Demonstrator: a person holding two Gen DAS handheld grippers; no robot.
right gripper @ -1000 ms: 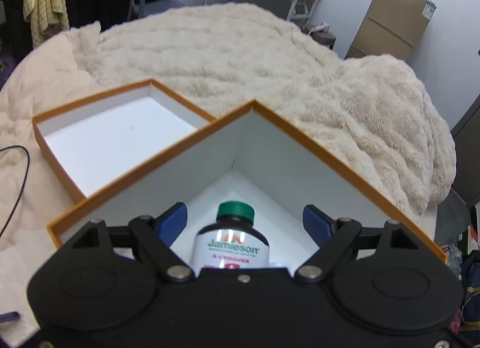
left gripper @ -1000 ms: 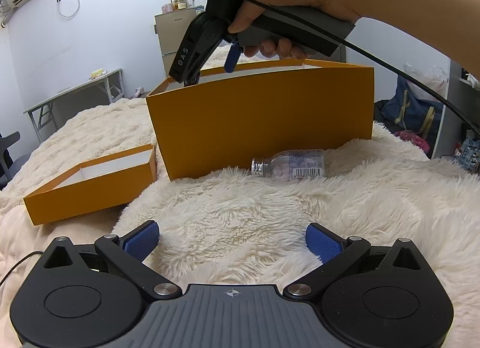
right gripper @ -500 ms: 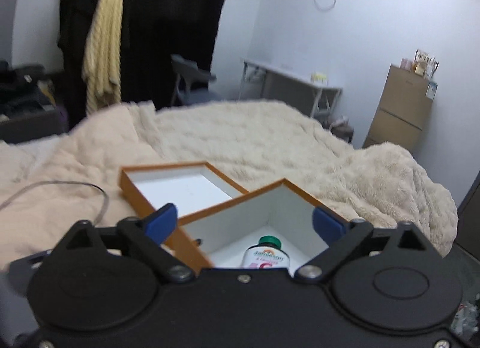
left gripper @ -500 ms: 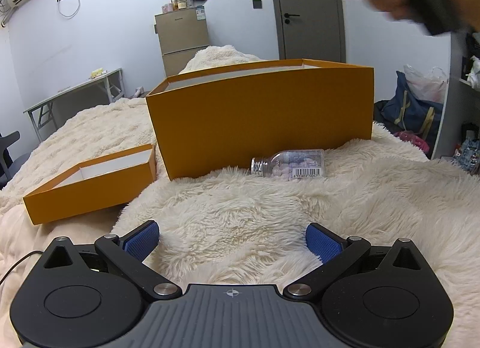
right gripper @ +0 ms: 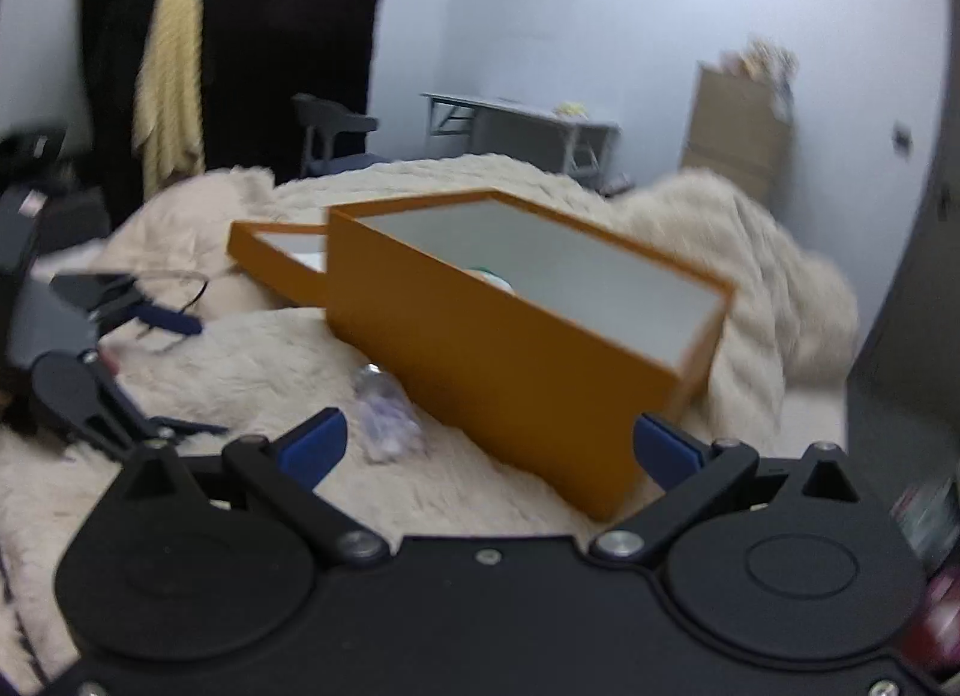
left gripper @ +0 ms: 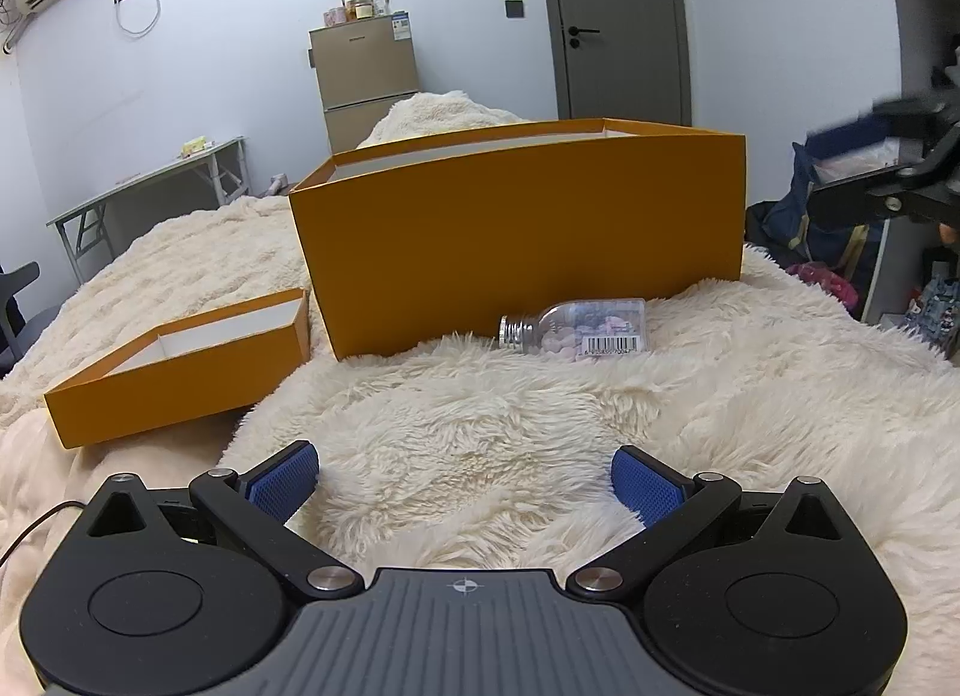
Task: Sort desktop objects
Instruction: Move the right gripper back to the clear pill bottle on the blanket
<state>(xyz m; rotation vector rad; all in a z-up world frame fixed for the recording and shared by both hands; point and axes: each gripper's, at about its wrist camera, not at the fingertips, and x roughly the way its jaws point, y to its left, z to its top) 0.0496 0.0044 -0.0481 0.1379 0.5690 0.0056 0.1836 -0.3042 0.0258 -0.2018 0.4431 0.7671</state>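
On the fluffy blanket [left gripper: 480, 432], a clear bottle [left gripper: 576, 327] lies on its side just in front of the orange box [left gripper: 522, 234].

Its metal cap points toward the lid [left gripper: 180, 366], which sits open side up just left of the box, and a barcode label faces the left camera. Inside the box, the right view shows only a blurred green-and-white top [right gripper: 489, 279] over the near wall. The left gripper [left gripper: 465, 477] hovers low over the blanket, jaws wide apart with nothing between them, well short of the bottle. The right gripper [right gripper: 492, 447] is off to the box's right end, jaws spread wide and empty, with the box's near corner and the bottle ahead of it; its picture is motion-blurred. A grey door [left gripper: 618, 18] and small fridge [left gripper: 366, 78] stand behind.
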